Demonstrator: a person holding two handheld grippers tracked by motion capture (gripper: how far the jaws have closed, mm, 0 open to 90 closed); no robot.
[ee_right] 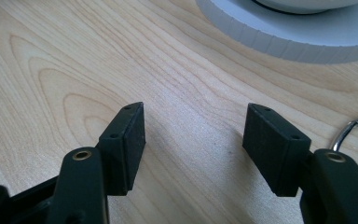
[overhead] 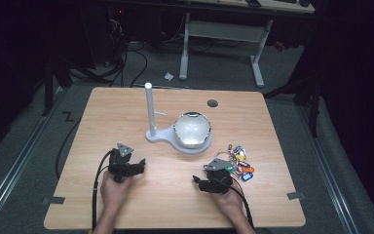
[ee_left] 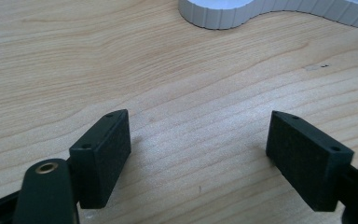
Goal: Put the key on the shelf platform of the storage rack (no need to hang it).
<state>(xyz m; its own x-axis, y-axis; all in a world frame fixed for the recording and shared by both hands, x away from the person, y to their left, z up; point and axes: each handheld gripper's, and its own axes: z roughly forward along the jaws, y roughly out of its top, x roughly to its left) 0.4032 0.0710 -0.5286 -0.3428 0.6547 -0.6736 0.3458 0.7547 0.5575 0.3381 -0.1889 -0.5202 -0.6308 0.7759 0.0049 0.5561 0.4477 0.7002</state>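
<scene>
Both pairs of jaws stand wide apart with nothing but bare wood between them. In the right gripper view the right gripper (ee_right: 193,140) has a metal key ring (ee_right: 352,130) curving in just outside its right-hand jaw, apart from the pad, and the ribbed edge of the white stand base (ee_right: 289,44) lies well ahead of the tips. In the high view that ring belongs to the bunch of keys with coloured tags (overhead: 236,162), which lies just beside the right gripper (overhead: 205,181), on the side away from the left gripper.

The step in hand looks like a reach for the keys. To do it well, I would swing the right jaws toward the ring so that the wire sits between the pads, keep them low to the table (overhead: 126,105), and close on the ring, not on the loose tags, which may slip.

The left gripper (ee_left: 198,158) hangs low over bare wood, jaws equally wide, the stand base (ee_left: 223,16) far ahead of it. Both hands rest near the table's near edge, forearms coming in from below, grippers pointing forward toward the shiny bowl (overhead: 192,128) on the stand.
</scene>
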